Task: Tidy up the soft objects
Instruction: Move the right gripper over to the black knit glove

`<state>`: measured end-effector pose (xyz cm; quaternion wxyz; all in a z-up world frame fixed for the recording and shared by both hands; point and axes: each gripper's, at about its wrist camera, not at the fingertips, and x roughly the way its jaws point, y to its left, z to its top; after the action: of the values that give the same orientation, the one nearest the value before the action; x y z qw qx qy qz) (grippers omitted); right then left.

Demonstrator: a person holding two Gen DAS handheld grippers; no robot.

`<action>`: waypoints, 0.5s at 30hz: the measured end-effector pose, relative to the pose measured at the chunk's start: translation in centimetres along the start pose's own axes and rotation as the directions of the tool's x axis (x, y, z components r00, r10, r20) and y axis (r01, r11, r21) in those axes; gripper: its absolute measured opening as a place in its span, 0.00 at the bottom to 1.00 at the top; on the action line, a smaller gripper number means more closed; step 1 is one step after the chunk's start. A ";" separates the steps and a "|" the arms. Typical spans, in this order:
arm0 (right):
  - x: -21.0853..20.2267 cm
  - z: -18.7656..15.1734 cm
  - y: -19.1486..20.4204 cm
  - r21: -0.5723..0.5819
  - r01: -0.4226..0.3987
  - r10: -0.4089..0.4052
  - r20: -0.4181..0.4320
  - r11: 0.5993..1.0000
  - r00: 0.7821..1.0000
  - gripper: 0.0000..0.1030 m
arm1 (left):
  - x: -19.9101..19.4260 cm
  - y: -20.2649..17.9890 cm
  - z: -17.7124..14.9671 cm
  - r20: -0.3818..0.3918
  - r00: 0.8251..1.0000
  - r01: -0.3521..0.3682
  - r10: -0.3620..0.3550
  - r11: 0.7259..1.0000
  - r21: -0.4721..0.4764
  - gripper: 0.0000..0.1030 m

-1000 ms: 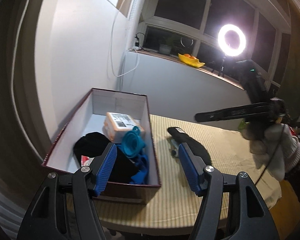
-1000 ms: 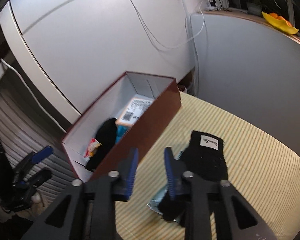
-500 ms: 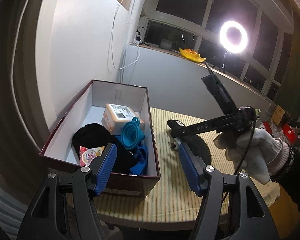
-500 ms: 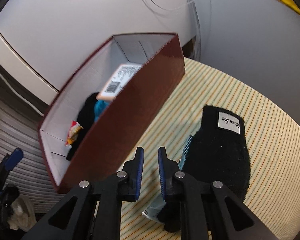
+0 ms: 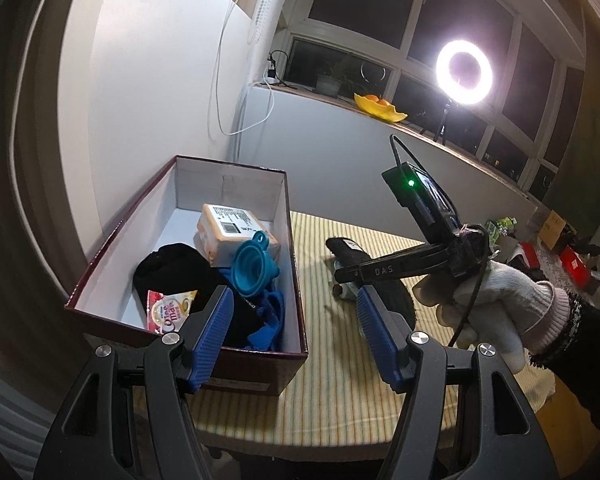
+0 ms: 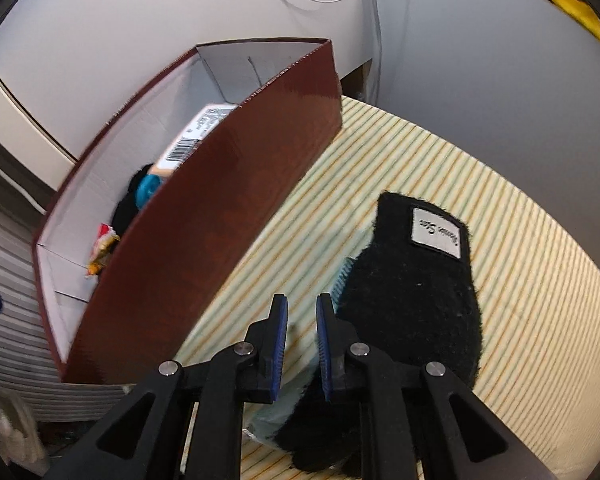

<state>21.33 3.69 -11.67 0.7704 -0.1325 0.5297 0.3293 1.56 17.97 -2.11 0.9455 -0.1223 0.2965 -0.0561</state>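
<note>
A black fuzzy glove [image 6: 412, 292] with a white label lies on the striped tablecloth, to the right of the maroon box [image 6: 220, 240]. A pale teal packet [image 6: 276, 412] pokes out from under it. My right gripper [image 6: 300, 308] points steeply down just left of the glove's edge, its jaws nearly together with only tablecloth showing in the narrow gap. In the left wrist view the right gripper [image 5: 336, 276] hangs over the glove [image 5: 384, 288], held by a white-gloved hand [image 5: 488, 300]. My left gripper [image 5: 292, 294] stands wide open and empty at the box's near corner.
The box [image 5: 284, 220] holds a black cloth [image 5: 172, 268], a blue funnel [image 5: 254, 266], a barcoded pack [image 5: 228, 228], a snack packet [image 5: 168, 312] and blue fabric [image 5: 268, 320]. A white wall stands behind the box. A ring light [image 5: 464, 72] shines on the windowsill.
The right gripper has sunk toward the table beside the glove and tipped further down, and its jaws have narrowed. The left gripper has stayed where it was.
</note>
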 end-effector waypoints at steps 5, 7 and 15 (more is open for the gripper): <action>-0.7 -0.4 -1.0 0.025 0.027 -0.027 -0.004 0.999 1.000 0.12 | -0.1 0.0 0.1 0.002 1.000 -0.003 0.003 1.000 0.004 0.62; -1.4 -0.7 -1.7 0.042 0.024 -0.024 0.000 0.999 1.000 0.12 | 0.0 0.0 0.1 0.003 1.000 -0.003 0.003 1.000 0.007 0.62; -3.9 -2.2 -5.2 0.104 0.064 -0.067 0.029 0.992 0.997 0.12 | 0.7 -1.4 0.1 -0.006 1.000 0.017 -0.016 1.000 0.021 0.62</action>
<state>22.23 -2.89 -9.81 0.7950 -0.1044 0.5289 0.2780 2.12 16.56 -2.03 0.9453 -0.1147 0.2977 -0.0674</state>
